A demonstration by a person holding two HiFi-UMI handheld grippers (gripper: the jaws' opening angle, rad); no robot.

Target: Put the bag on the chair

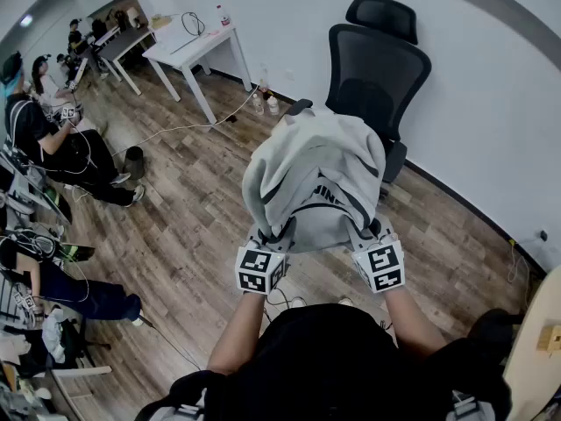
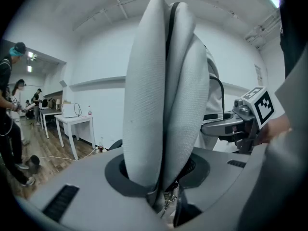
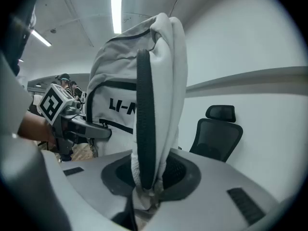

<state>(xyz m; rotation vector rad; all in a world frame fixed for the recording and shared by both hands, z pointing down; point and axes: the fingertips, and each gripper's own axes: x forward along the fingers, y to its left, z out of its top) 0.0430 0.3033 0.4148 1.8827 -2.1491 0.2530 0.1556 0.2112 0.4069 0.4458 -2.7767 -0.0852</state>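
Note:
A light grey backpack (image 1: 314,178) with black trim hangs in the air between my two grippers, in front of a black mesh office chair (image 1: 379,68) that stands by the white wall. My left gripper (image 1: 263,251) is shut on one padded grey strap (image 2: 161,109) of the bag. My right gripper (image 1: 372,246) is shut on the other strap (image 3: 149,114), grey with a black edge. The bag's body with black lettering (image 3: 113,107) shows in the right gripper view, and the chair (image 3: 219,134) stands behind it to the right. The bag is clear of the chair seat.
A white desk (image 1: 193,46) stands at the back left by the wall, with bottles (image 1: 265,102) on the floor near it. Cables (image 1: 175,130) run over the wooden floor. People sit along the left side (image 1: 53,147). A light wooden surface edge (image 1: 539,358) is at the right.

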